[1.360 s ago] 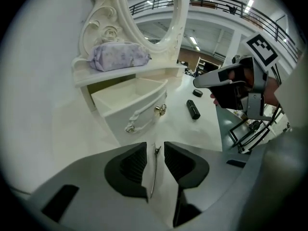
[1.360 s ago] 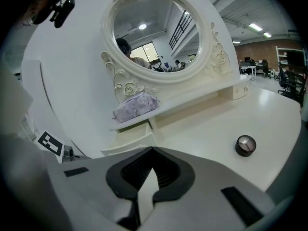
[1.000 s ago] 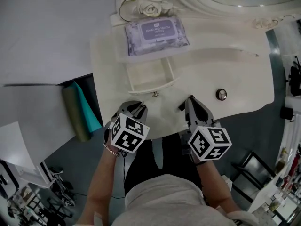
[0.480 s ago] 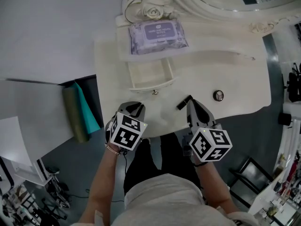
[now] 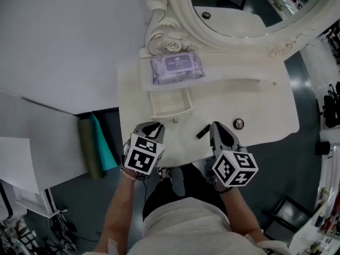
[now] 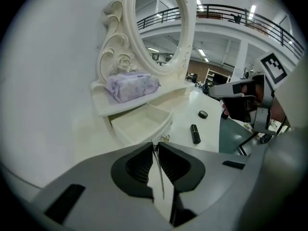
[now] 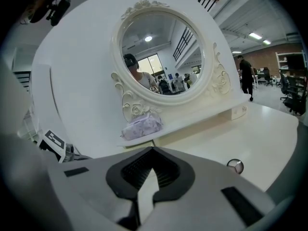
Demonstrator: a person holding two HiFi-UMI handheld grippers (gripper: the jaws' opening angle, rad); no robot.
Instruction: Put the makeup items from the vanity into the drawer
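Note:
The cream vanity has a small open drawer, also in the left gripper view; nothing shows inside it. A black lipstick tube lies on the top right of the drawer, with a round compact further right. My left gripper hangs over the front edge below the drawer. Its jaws have just been closing and stand shut, with nothing between them. My right gripper is just right of the lipstick, shut and holding nothing.
A lilac pack of wipes lies on the shelf above the drawer, under the oval mirror. An olive roll and a teal sheet stand on the floor to the left. The person's legs are below the vanity's front edge.
Both grippers have risen and drawn back toward the vanity's front edge. The lipstick tube, partly covered by the right gripper before, now lies in full view.

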